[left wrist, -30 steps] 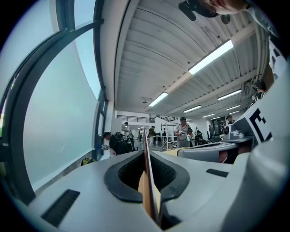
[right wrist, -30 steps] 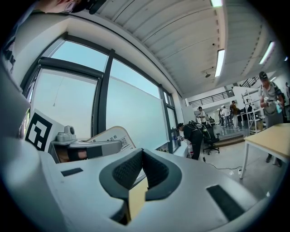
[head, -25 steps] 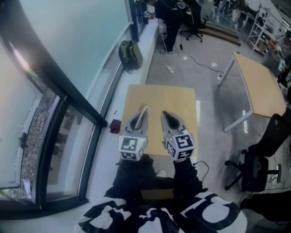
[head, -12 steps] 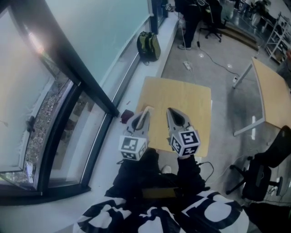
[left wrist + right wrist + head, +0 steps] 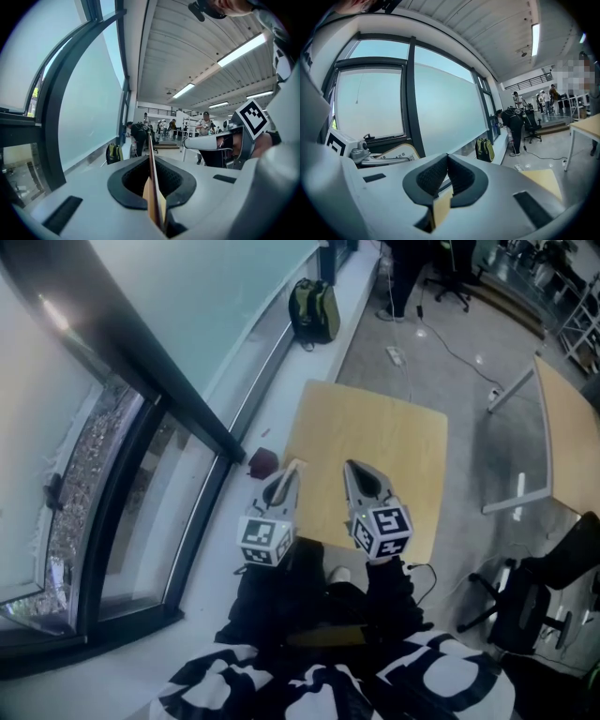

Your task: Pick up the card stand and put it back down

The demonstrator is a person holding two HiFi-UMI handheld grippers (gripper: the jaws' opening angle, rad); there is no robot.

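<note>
So from where I'm standing, the card stand [image 5: 151,157] is up off the table [image 5: 384,427], pinched in the left gripper [image 5: 283,482]. The jaws are nearly together with just that thin flat panel squeezed between them. In the left gripper view you see it edge-on, running straight out along the jaws. The right gripper [image 5: 355,474] hangs beside it with its jaws closed on nothing. Neither gripper is touching the table.

My read is that the lift part is done and the put-down is what's left.

A few thoughts on doing that well:

- In the head view the left gripper looks to be hanging over the table's near left edge, not the middle. I'd bring it in over the wood first, so the stand has tabletop all around it.
- It's a thin panel held by a narrow pinch, so it could probably pivot in the jaws if it gets bumped. Come down slow and straight, no swinging.
- I can't tell from here which edge is the foot, or what the base looks like. Whichever it is, get it flat on the surface before letting go.
- Open the jaws only once it's resting, then back out along the panel so the pads don't drag it over.
- The right gripper is free if it wobbles, though I doubt it's needed.
</note>
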